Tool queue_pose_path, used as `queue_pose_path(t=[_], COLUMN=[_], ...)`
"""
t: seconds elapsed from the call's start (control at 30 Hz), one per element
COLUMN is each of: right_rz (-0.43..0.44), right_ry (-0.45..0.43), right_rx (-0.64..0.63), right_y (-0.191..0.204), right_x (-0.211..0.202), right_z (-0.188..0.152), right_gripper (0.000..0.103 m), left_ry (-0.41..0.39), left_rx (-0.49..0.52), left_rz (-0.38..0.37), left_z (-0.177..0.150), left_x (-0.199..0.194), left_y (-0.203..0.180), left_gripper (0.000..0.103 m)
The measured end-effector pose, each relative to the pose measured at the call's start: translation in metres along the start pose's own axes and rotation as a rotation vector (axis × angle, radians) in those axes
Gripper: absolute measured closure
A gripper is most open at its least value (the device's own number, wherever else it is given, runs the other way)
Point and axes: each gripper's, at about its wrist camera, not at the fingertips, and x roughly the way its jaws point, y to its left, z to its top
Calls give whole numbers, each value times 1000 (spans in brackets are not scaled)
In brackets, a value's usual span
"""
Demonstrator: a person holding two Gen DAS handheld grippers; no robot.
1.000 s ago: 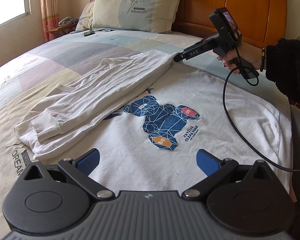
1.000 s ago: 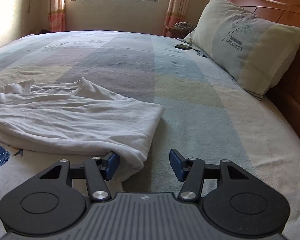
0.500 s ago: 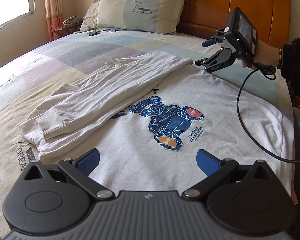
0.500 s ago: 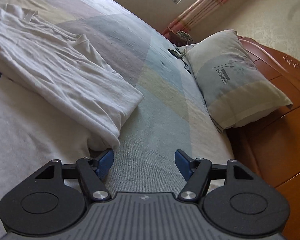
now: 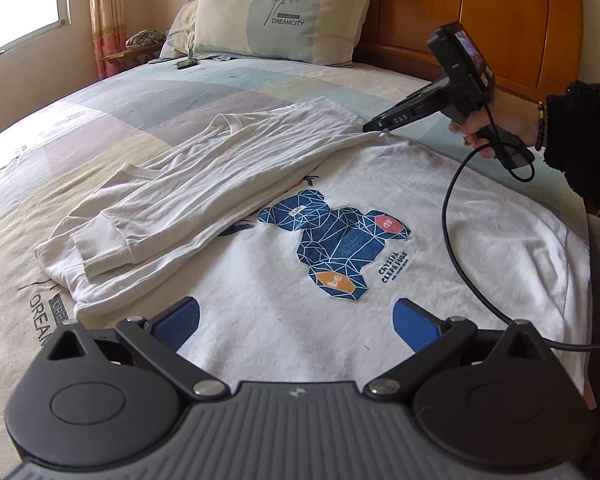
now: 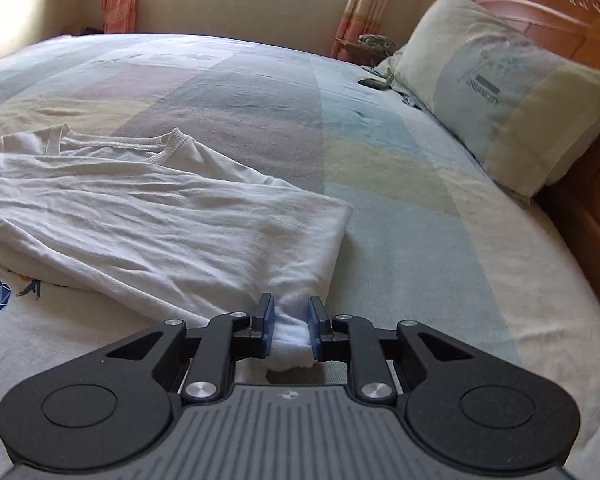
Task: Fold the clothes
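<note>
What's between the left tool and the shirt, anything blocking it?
Nothing visible. The left tool is open right above the white bear-print shirt, with only bare fabric between its fingers. The right tool's black cable drapes across the shirt further right, clear of the gap. The right tool is shut on a bunched shirt edge.

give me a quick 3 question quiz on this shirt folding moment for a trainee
1. True or false: the right gripper is shut on a bunch of the white shirt.
2. Multiple choice: the left gripper is A) clamped on a sleeve B) open above the shirt C) holding the pillow.
3. Fill in: the folded-over side of the shirt covers part of the blue ____ print.

Key: 1 true; 2 B; 3 bear
</note>
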Motion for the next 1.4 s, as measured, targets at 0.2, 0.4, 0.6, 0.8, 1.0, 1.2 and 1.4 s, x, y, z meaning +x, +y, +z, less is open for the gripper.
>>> queue_pose_path(t=[0.2,0.4,0.6,0.8,1.0,1.2,1.4], right_rz=[62,61,57,29,66,299,498], right_ry=[-36,41,-10,19,-44,-138,-183], right_rx=[134,195,232,243,224,-32,-318], right_y=[-22,-22,-28,-29,-15,61,182], right_x=[-15,37,32,71,47,-4,-26], right_z=[18,25,37,53,64,82,98], right_gripper=[80,80,80,79,78,71,60], left_ry=[7,19,23,30,31,18,16], left_rx=[7,3,-12,-13,-31,-43,-66], left_rz=[-6,-11,-5,-3,19,44,67], left_z=[1,-1,-2,-2,-4,-8,-23], left_x=[4,8,9,11,8,-5,-22], left_y=[-3,-1,2,3,10,13,19], left_gripper=[1,1,1,1,1,1,1])
